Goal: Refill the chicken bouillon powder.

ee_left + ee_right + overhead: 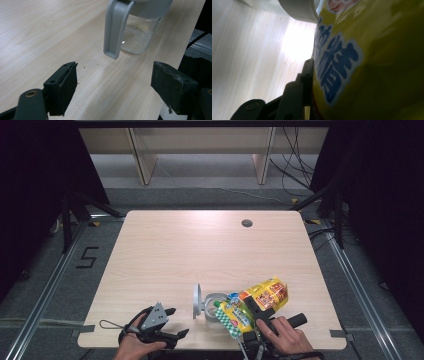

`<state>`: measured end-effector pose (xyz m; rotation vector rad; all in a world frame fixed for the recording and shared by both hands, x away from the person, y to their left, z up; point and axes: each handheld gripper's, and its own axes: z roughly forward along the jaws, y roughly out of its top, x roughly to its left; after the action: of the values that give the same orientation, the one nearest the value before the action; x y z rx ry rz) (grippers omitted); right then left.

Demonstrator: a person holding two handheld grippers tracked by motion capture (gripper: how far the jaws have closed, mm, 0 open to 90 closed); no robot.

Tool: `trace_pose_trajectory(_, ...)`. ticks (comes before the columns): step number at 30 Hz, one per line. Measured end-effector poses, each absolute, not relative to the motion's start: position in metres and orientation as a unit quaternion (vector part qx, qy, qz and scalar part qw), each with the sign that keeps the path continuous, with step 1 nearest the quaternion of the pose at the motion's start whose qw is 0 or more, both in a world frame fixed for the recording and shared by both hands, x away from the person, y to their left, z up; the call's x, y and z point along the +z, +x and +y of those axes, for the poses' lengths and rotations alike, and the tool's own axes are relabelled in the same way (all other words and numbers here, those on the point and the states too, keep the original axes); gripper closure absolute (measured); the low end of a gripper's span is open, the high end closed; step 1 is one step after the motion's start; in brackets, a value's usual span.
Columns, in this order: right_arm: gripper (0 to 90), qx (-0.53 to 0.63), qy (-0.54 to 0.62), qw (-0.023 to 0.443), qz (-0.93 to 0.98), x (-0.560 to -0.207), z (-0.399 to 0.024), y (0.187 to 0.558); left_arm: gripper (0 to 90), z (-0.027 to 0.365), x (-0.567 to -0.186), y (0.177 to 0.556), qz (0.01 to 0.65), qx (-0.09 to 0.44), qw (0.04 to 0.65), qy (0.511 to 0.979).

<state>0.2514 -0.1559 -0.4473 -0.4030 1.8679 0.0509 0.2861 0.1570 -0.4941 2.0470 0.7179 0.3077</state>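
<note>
Here the right gripper (256, 316) clamps a yellow snack bag (257, 304), one black jaw pressed flat against the packet's side in the right gripper view. The bag is tipped over the mouth of a clear container (214, 307) with a grey flip lid (197, 300) standing open, near the front edge of the wooden table (200, 245). Large blue characters with white outlines run across the bag (337, 72), likely East Asian script, though at this close range they cannot be read. A green-and-white checked band and red-orange panels mark its upper face. The left gripper (167, 322) rests just left of the container, jaws wide apart and holding nothing; its own view shows the container (140, 32) with pale crumbs at the bottom. A "5" (88, 257) is taped on the floor.
</note>
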Motion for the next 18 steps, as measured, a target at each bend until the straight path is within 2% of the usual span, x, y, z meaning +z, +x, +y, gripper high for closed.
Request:
trace_pose_trajectory(7,66.3,-0.01,-0.224,0.578,0.785,-0.441,-0.15,0.256,20.4,0.159,-0.493,0.288,0.286,0.127,0.439,0.842)
trace_pose_trajectory(18,66.6,-0.047,-0.26,0.575,0.774,-0.436,-0.15,0.258,20.5,0.158,-0.494,0.287,0.291,0.123,0.448,0.836)
